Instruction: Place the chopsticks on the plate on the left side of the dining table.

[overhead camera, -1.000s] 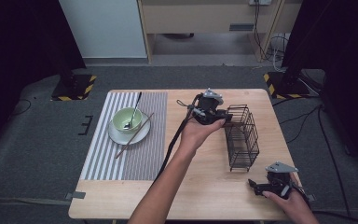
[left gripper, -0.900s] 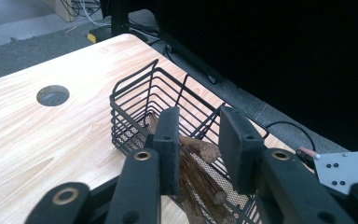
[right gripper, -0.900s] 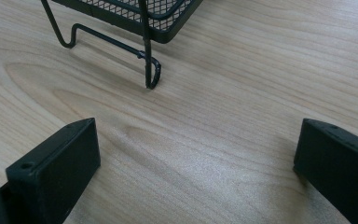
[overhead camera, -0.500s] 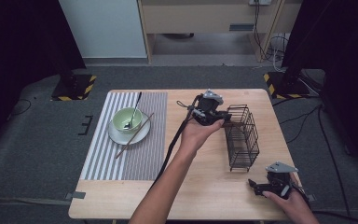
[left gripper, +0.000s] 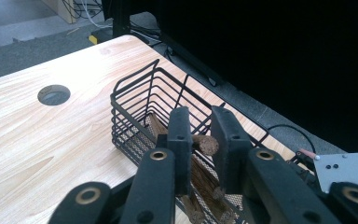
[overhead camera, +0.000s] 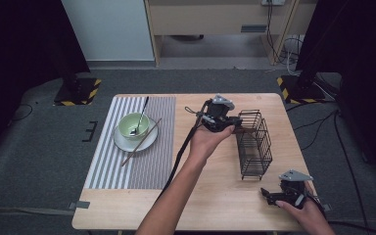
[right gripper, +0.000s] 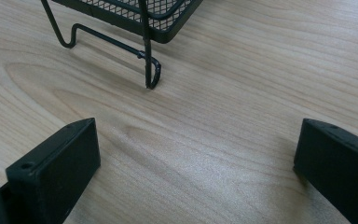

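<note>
Grey carpet floor (overhead camera: 39, 161), wooden table (overhead camera: 215, 196), black curtains (overhead camera: 24, 44) flanking.

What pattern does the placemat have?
Grey and white stripes on the placemat, clearest in the high view.

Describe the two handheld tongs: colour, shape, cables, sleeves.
Both tongs, left and right, are black with flat rectangular jaws on linked arms with brass-coloured rivets. Each carries a grey three-cornered plate and trails a black cable. Forearms are bare; no sleeves.
</note>
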`<state>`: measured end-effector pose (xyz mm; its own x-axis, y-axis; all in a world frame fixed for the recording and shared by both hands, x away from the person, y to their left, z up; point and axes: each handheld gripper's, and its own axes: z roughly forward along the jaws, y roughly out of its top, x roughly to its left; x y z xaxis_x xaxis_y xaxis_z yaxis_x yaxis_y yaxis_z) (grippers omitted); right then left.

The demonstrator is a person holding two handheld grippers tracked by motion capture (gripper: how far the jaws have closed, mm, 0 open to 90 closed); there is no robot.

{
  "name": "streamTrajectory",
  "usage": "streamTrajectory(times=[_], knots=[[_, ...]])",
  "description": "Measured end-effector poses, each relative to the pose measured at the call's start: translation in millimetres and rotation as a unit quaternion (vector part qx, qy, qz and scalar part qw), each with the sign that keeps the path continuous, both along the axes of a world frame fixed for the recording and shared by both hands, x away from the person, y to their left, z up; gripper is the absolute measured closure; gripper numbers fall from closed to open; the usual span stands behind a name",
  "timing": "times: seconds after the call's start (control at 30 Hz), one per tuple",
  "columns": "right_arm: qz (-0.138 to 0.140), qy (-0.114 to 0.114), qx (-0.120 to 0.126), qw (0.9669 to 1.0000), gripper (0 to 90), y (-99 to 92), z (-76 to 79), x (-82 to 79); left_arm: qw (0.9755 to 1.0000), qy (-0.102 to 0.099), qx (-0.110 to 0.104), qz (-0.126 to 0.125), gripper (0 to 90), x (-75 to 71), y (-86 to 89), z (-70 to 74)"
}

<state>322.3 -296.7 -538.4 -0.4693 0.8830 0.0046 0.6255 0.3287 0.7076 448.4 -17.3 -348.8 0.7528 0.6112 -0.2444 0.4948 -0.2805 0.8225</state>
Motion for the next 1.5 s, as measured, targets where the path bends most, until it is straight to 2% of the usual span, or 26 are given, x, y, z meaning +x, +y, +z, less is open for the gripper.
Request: streamTrajectory(times=[0.2, 0.43, 0.67, 1.07, 1.4, 1.5], knots=[[0.000, 0.000, 0.000, 1.0000, 0.3, 0.0, 0.0, 0.0, 1.0000, -0.003, -0.001, 0.002, 79.7, -0.4, -0.6, 0.3], [0.000, 0.000, 0.000, 1.0000, 0.3, 0.0, 0.0, 0.0, 0.9996, -0.023, 0.010, 0.013, 82.5, -2.9, 0.3, 2.0], [0.000, 0.000, 0.000, 1.0000, 0.4, 0.0, 0.0, -0.1, 0.9994, -0.028, 0.003, 0.019, 83.7, -3.3, 1.6, 1.1], [-0.001, 0.001, 0.000, 1.0000, 0.4, 0.1, 0.1, -0.1, 0.9984, -0.044, -0.019, 0.031, 83.8, -4.7, 10.8, 4.8], [-0.001, 0.001, 0.001, 1.0000, 0.4, 0.1, 0.1, -0.1, 0.9962, -0.058, -0.047, 0.045, 83.8, -5.8, 22.5, 7.4], [-0.001, 0.001, 0.001, 1.0000, 0.4, 0.1, 0.1, -0.1, 0.9951, -0.059, -0.061, 0.052, 83.8, -5.4, 27.2, 7.9]])
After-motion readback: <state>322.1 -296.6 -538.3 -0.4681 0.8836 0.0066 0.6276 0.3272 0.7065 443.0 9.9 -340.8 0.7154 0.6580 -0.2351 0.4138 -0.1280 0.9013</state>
